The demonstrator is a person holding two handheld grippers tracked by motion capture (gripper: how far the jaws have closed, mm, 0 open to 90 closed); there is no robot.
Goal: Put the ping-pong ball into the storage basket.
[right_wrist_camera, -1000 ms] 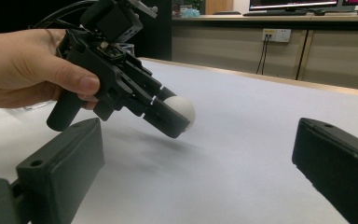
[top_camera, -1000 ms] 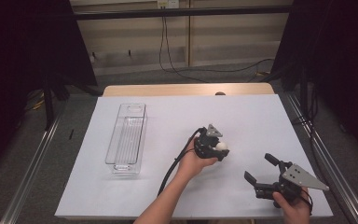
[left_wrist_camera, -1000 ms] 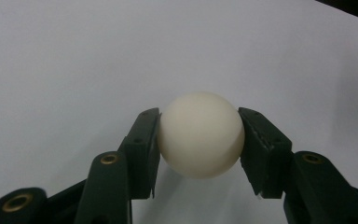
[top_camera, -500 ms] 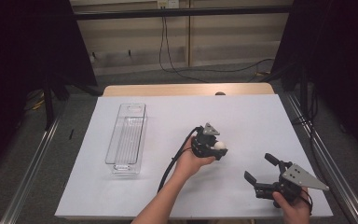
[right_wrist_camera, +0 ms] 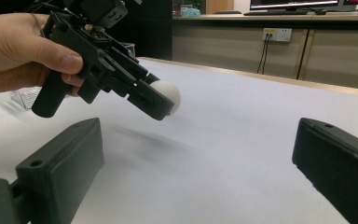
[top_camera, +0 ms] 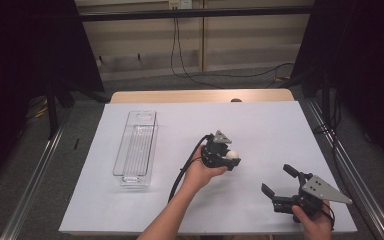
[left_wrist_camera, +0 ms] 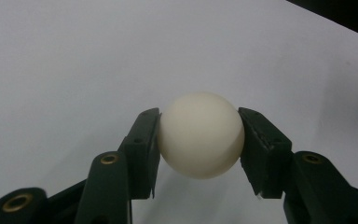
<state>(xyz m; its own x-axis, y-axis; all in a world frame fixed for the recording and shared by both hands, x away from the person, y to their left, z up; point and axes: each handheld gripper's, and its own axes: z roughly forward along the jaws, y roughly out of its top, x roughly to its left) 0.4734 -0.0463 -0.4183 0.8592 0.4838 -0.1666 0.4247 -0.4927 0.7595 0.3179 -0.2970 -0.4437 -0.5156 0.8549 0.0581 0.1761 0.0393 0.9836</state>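
Little has moved since the earlier frames: my left tool (top_camera: 228, 161) with its white ball (top_camera: 232, 155) sits a touch further toward the upper left of the high view than a second ago, and my right tool (top_camera: 278, 181) has kept its place at the lower right.

From the left gripper view, I see the left tool (left_wrist_camera: 199, 140) pinching the ball (left_wrist_camera: 200, 134), one black pad pressed on each side of it, with the white worktop (left_wrist_camera: 74, 60) behind. In the right gripper view the ball (right_wrist_camera: 167, 94) is held clear of the worktop (right_wrist_camera: 242, 130), at the upper left of the frame, and the left tool (right_wrist_camera: 161, 103) tilts nose-down in my left hand (right_wrist_camera: 23, 51). A soft shadow lies on the sheet under it.

My right tool (right_wrist_camera: 193, 172) is spread wide with nothing between its jaws. In the high view it rests low in my right hand (top_camera: 314, 222), well apart from the ball.

At the left of the high view a clear plastic tray (top_camera: 136, 149) lies lengthwise on the worktop (top_camera: 260, 120), well apart from both tools.
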